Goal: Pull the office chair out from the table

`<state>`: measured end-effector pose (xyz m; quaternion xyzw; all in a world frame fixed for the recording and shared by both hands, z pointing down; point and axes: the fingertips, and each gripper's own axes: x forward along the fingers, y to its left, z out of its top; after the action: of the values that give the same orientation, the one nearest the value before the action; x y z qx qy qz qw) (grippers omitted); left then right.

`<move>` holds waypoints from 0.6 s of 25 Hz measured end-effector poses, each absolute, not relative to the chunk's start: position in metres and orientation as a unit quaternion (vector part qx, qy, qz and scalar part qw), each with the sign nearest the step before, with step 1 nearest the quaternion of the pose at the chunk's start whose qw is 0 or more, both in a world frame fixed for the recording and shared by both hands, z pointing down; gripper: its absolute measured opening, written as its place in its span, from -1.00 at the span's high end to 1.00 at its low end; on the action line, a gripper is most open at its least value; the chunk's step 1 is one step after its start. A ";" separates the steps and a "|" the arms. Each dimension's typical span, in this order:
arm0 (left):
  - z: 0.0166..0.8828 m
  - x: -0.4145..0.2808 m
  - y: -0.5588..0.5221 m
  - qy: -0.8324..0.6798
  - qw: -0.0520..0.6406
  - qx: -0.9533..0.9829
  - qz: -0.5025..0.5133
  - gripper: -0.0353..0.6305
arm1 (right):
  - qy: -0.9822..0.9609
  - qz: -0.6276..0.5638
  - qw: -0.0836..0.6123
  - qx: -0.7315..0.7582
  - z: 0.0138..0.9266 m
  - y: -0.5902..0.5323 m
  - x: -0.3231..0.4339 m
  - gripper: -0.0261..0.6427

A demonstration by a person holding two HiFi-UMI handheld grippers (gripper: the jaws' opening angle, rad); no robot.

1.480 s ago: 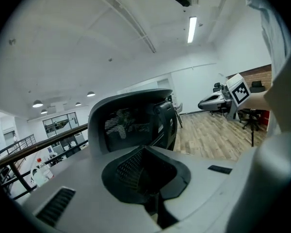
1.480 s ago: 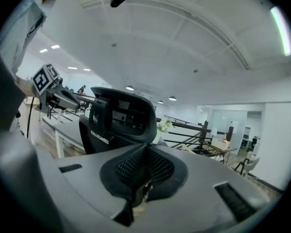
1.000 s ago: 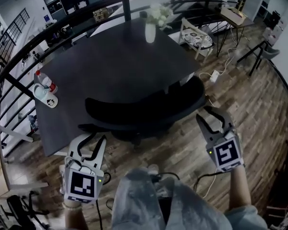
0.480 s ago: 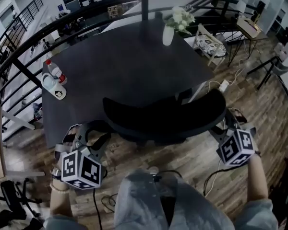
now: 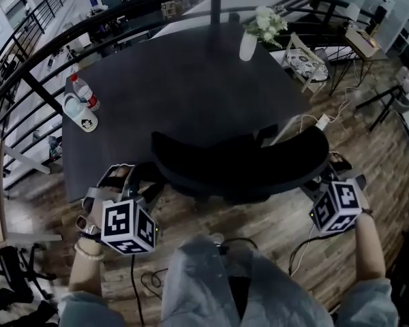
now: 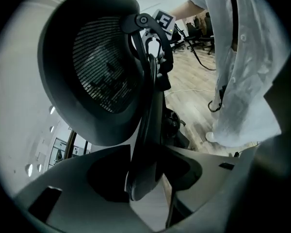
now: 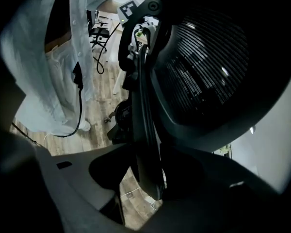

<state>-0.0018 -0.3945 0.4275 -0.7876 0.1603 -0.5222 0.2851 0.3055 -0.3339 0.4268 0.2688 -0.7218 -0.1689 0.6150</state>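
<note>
Table at 12, office chair tucked. L gripper (8) just opening, R gripper (4) just narrowing; both wide astride backrest, pre-grasp. Next: clamp, pull to 6.

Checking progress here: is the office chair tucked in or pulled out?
Tucked in: the office chair has its backrest against the near edge of the table, seat out of sight.

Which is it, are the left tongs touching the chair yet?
Cannot tell. In the left gripper view the left tongs, just opened wider, straddle the back edge of the chair; floor shows beside one jaw, but the other side is too dark to judge.
</note>
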 end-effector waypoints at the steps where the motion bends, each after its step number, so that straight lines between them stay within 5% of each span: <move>1: 0.432 -0.001 -0.397 0.159 0.295 -0.779 -0.530 0.29 | -0.717 -0.174 0.621 0.264 0.428 -0.334 0.306 0.35; 15: 0.439 0.005 -0.398 0.181 0.327 -0.752 -0.543 0.35 | -0.725 -0.193 0.613 0.249 0.429 -0.338 0.312 0.45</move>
<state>0.0045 -0.3983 0.4387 -0.7521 0.1814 -0.5429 0.3266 0.3122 -0.3380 0.4292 0.2486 -0.7247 -0.1926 0.6131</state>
